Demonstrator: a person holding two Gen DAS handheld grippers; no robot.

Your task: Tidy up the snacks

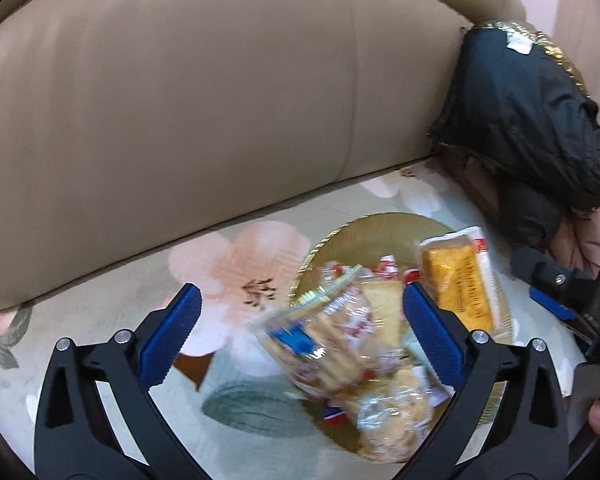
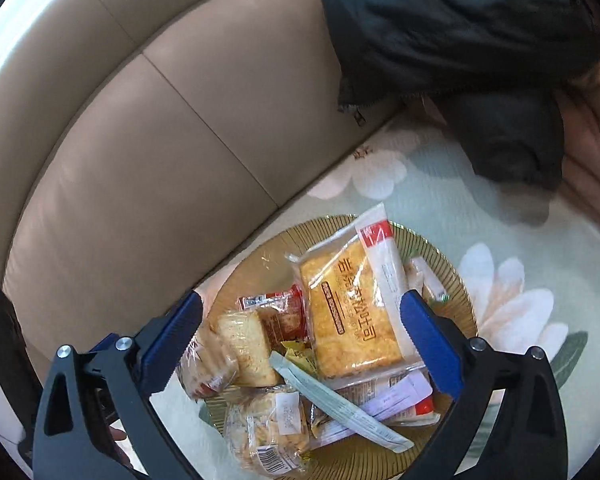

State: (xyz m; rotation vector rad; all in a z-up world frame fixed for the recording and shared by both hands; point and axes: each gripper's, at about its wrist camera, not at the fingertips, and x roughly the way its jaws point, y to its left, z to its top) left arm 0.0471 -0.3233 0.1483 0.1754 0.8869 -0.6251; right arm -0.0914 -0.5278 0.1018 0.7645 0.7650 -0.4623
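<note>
Left wrist view, left to right: beige leather sofa backrest (image 1: 180, 120) fills the top, its seam with the seat running diagonally down-left. Pale floral seat cover (image 1: 100, 320) lies bare on the left side, open room there. Left gripper (image 1: 300, 336) spread wide, blue pads apart, gripping nothing. Between the fingers sits a blurred clear-wrapped cracker pack (image 1: 320, 336), overhanging the left rim of the round ribbed amber glass plate (image 1: 380, 228); cannot tell if it touches either pad. Further right, the orange toast slice in a clear wrapper with a white-red end (image 1: 458, 280) leans over the plate's right side. Right edge: part of the right gripper (image 1: 560, 296), apart from the plate. Black crumpled jacket (image 1: 520, 120) sits in the sofa corner, well apart from the plate.

Right wrist view: the right gripper (image 2: 300, 336) also splayed, empty, hovering over the plate (image 2: 260, 264), which sits just beside the backrest seam. Snacks piled inside: wrapped sponge cake piece (image 2: 248, 348) left, small red sachet (image 2: 272, 300), toast centre, pale green stick packet (image 2: 340, 408) diagonal in front. Seat cover right of the plate is bare; jacket far top right.
</note>
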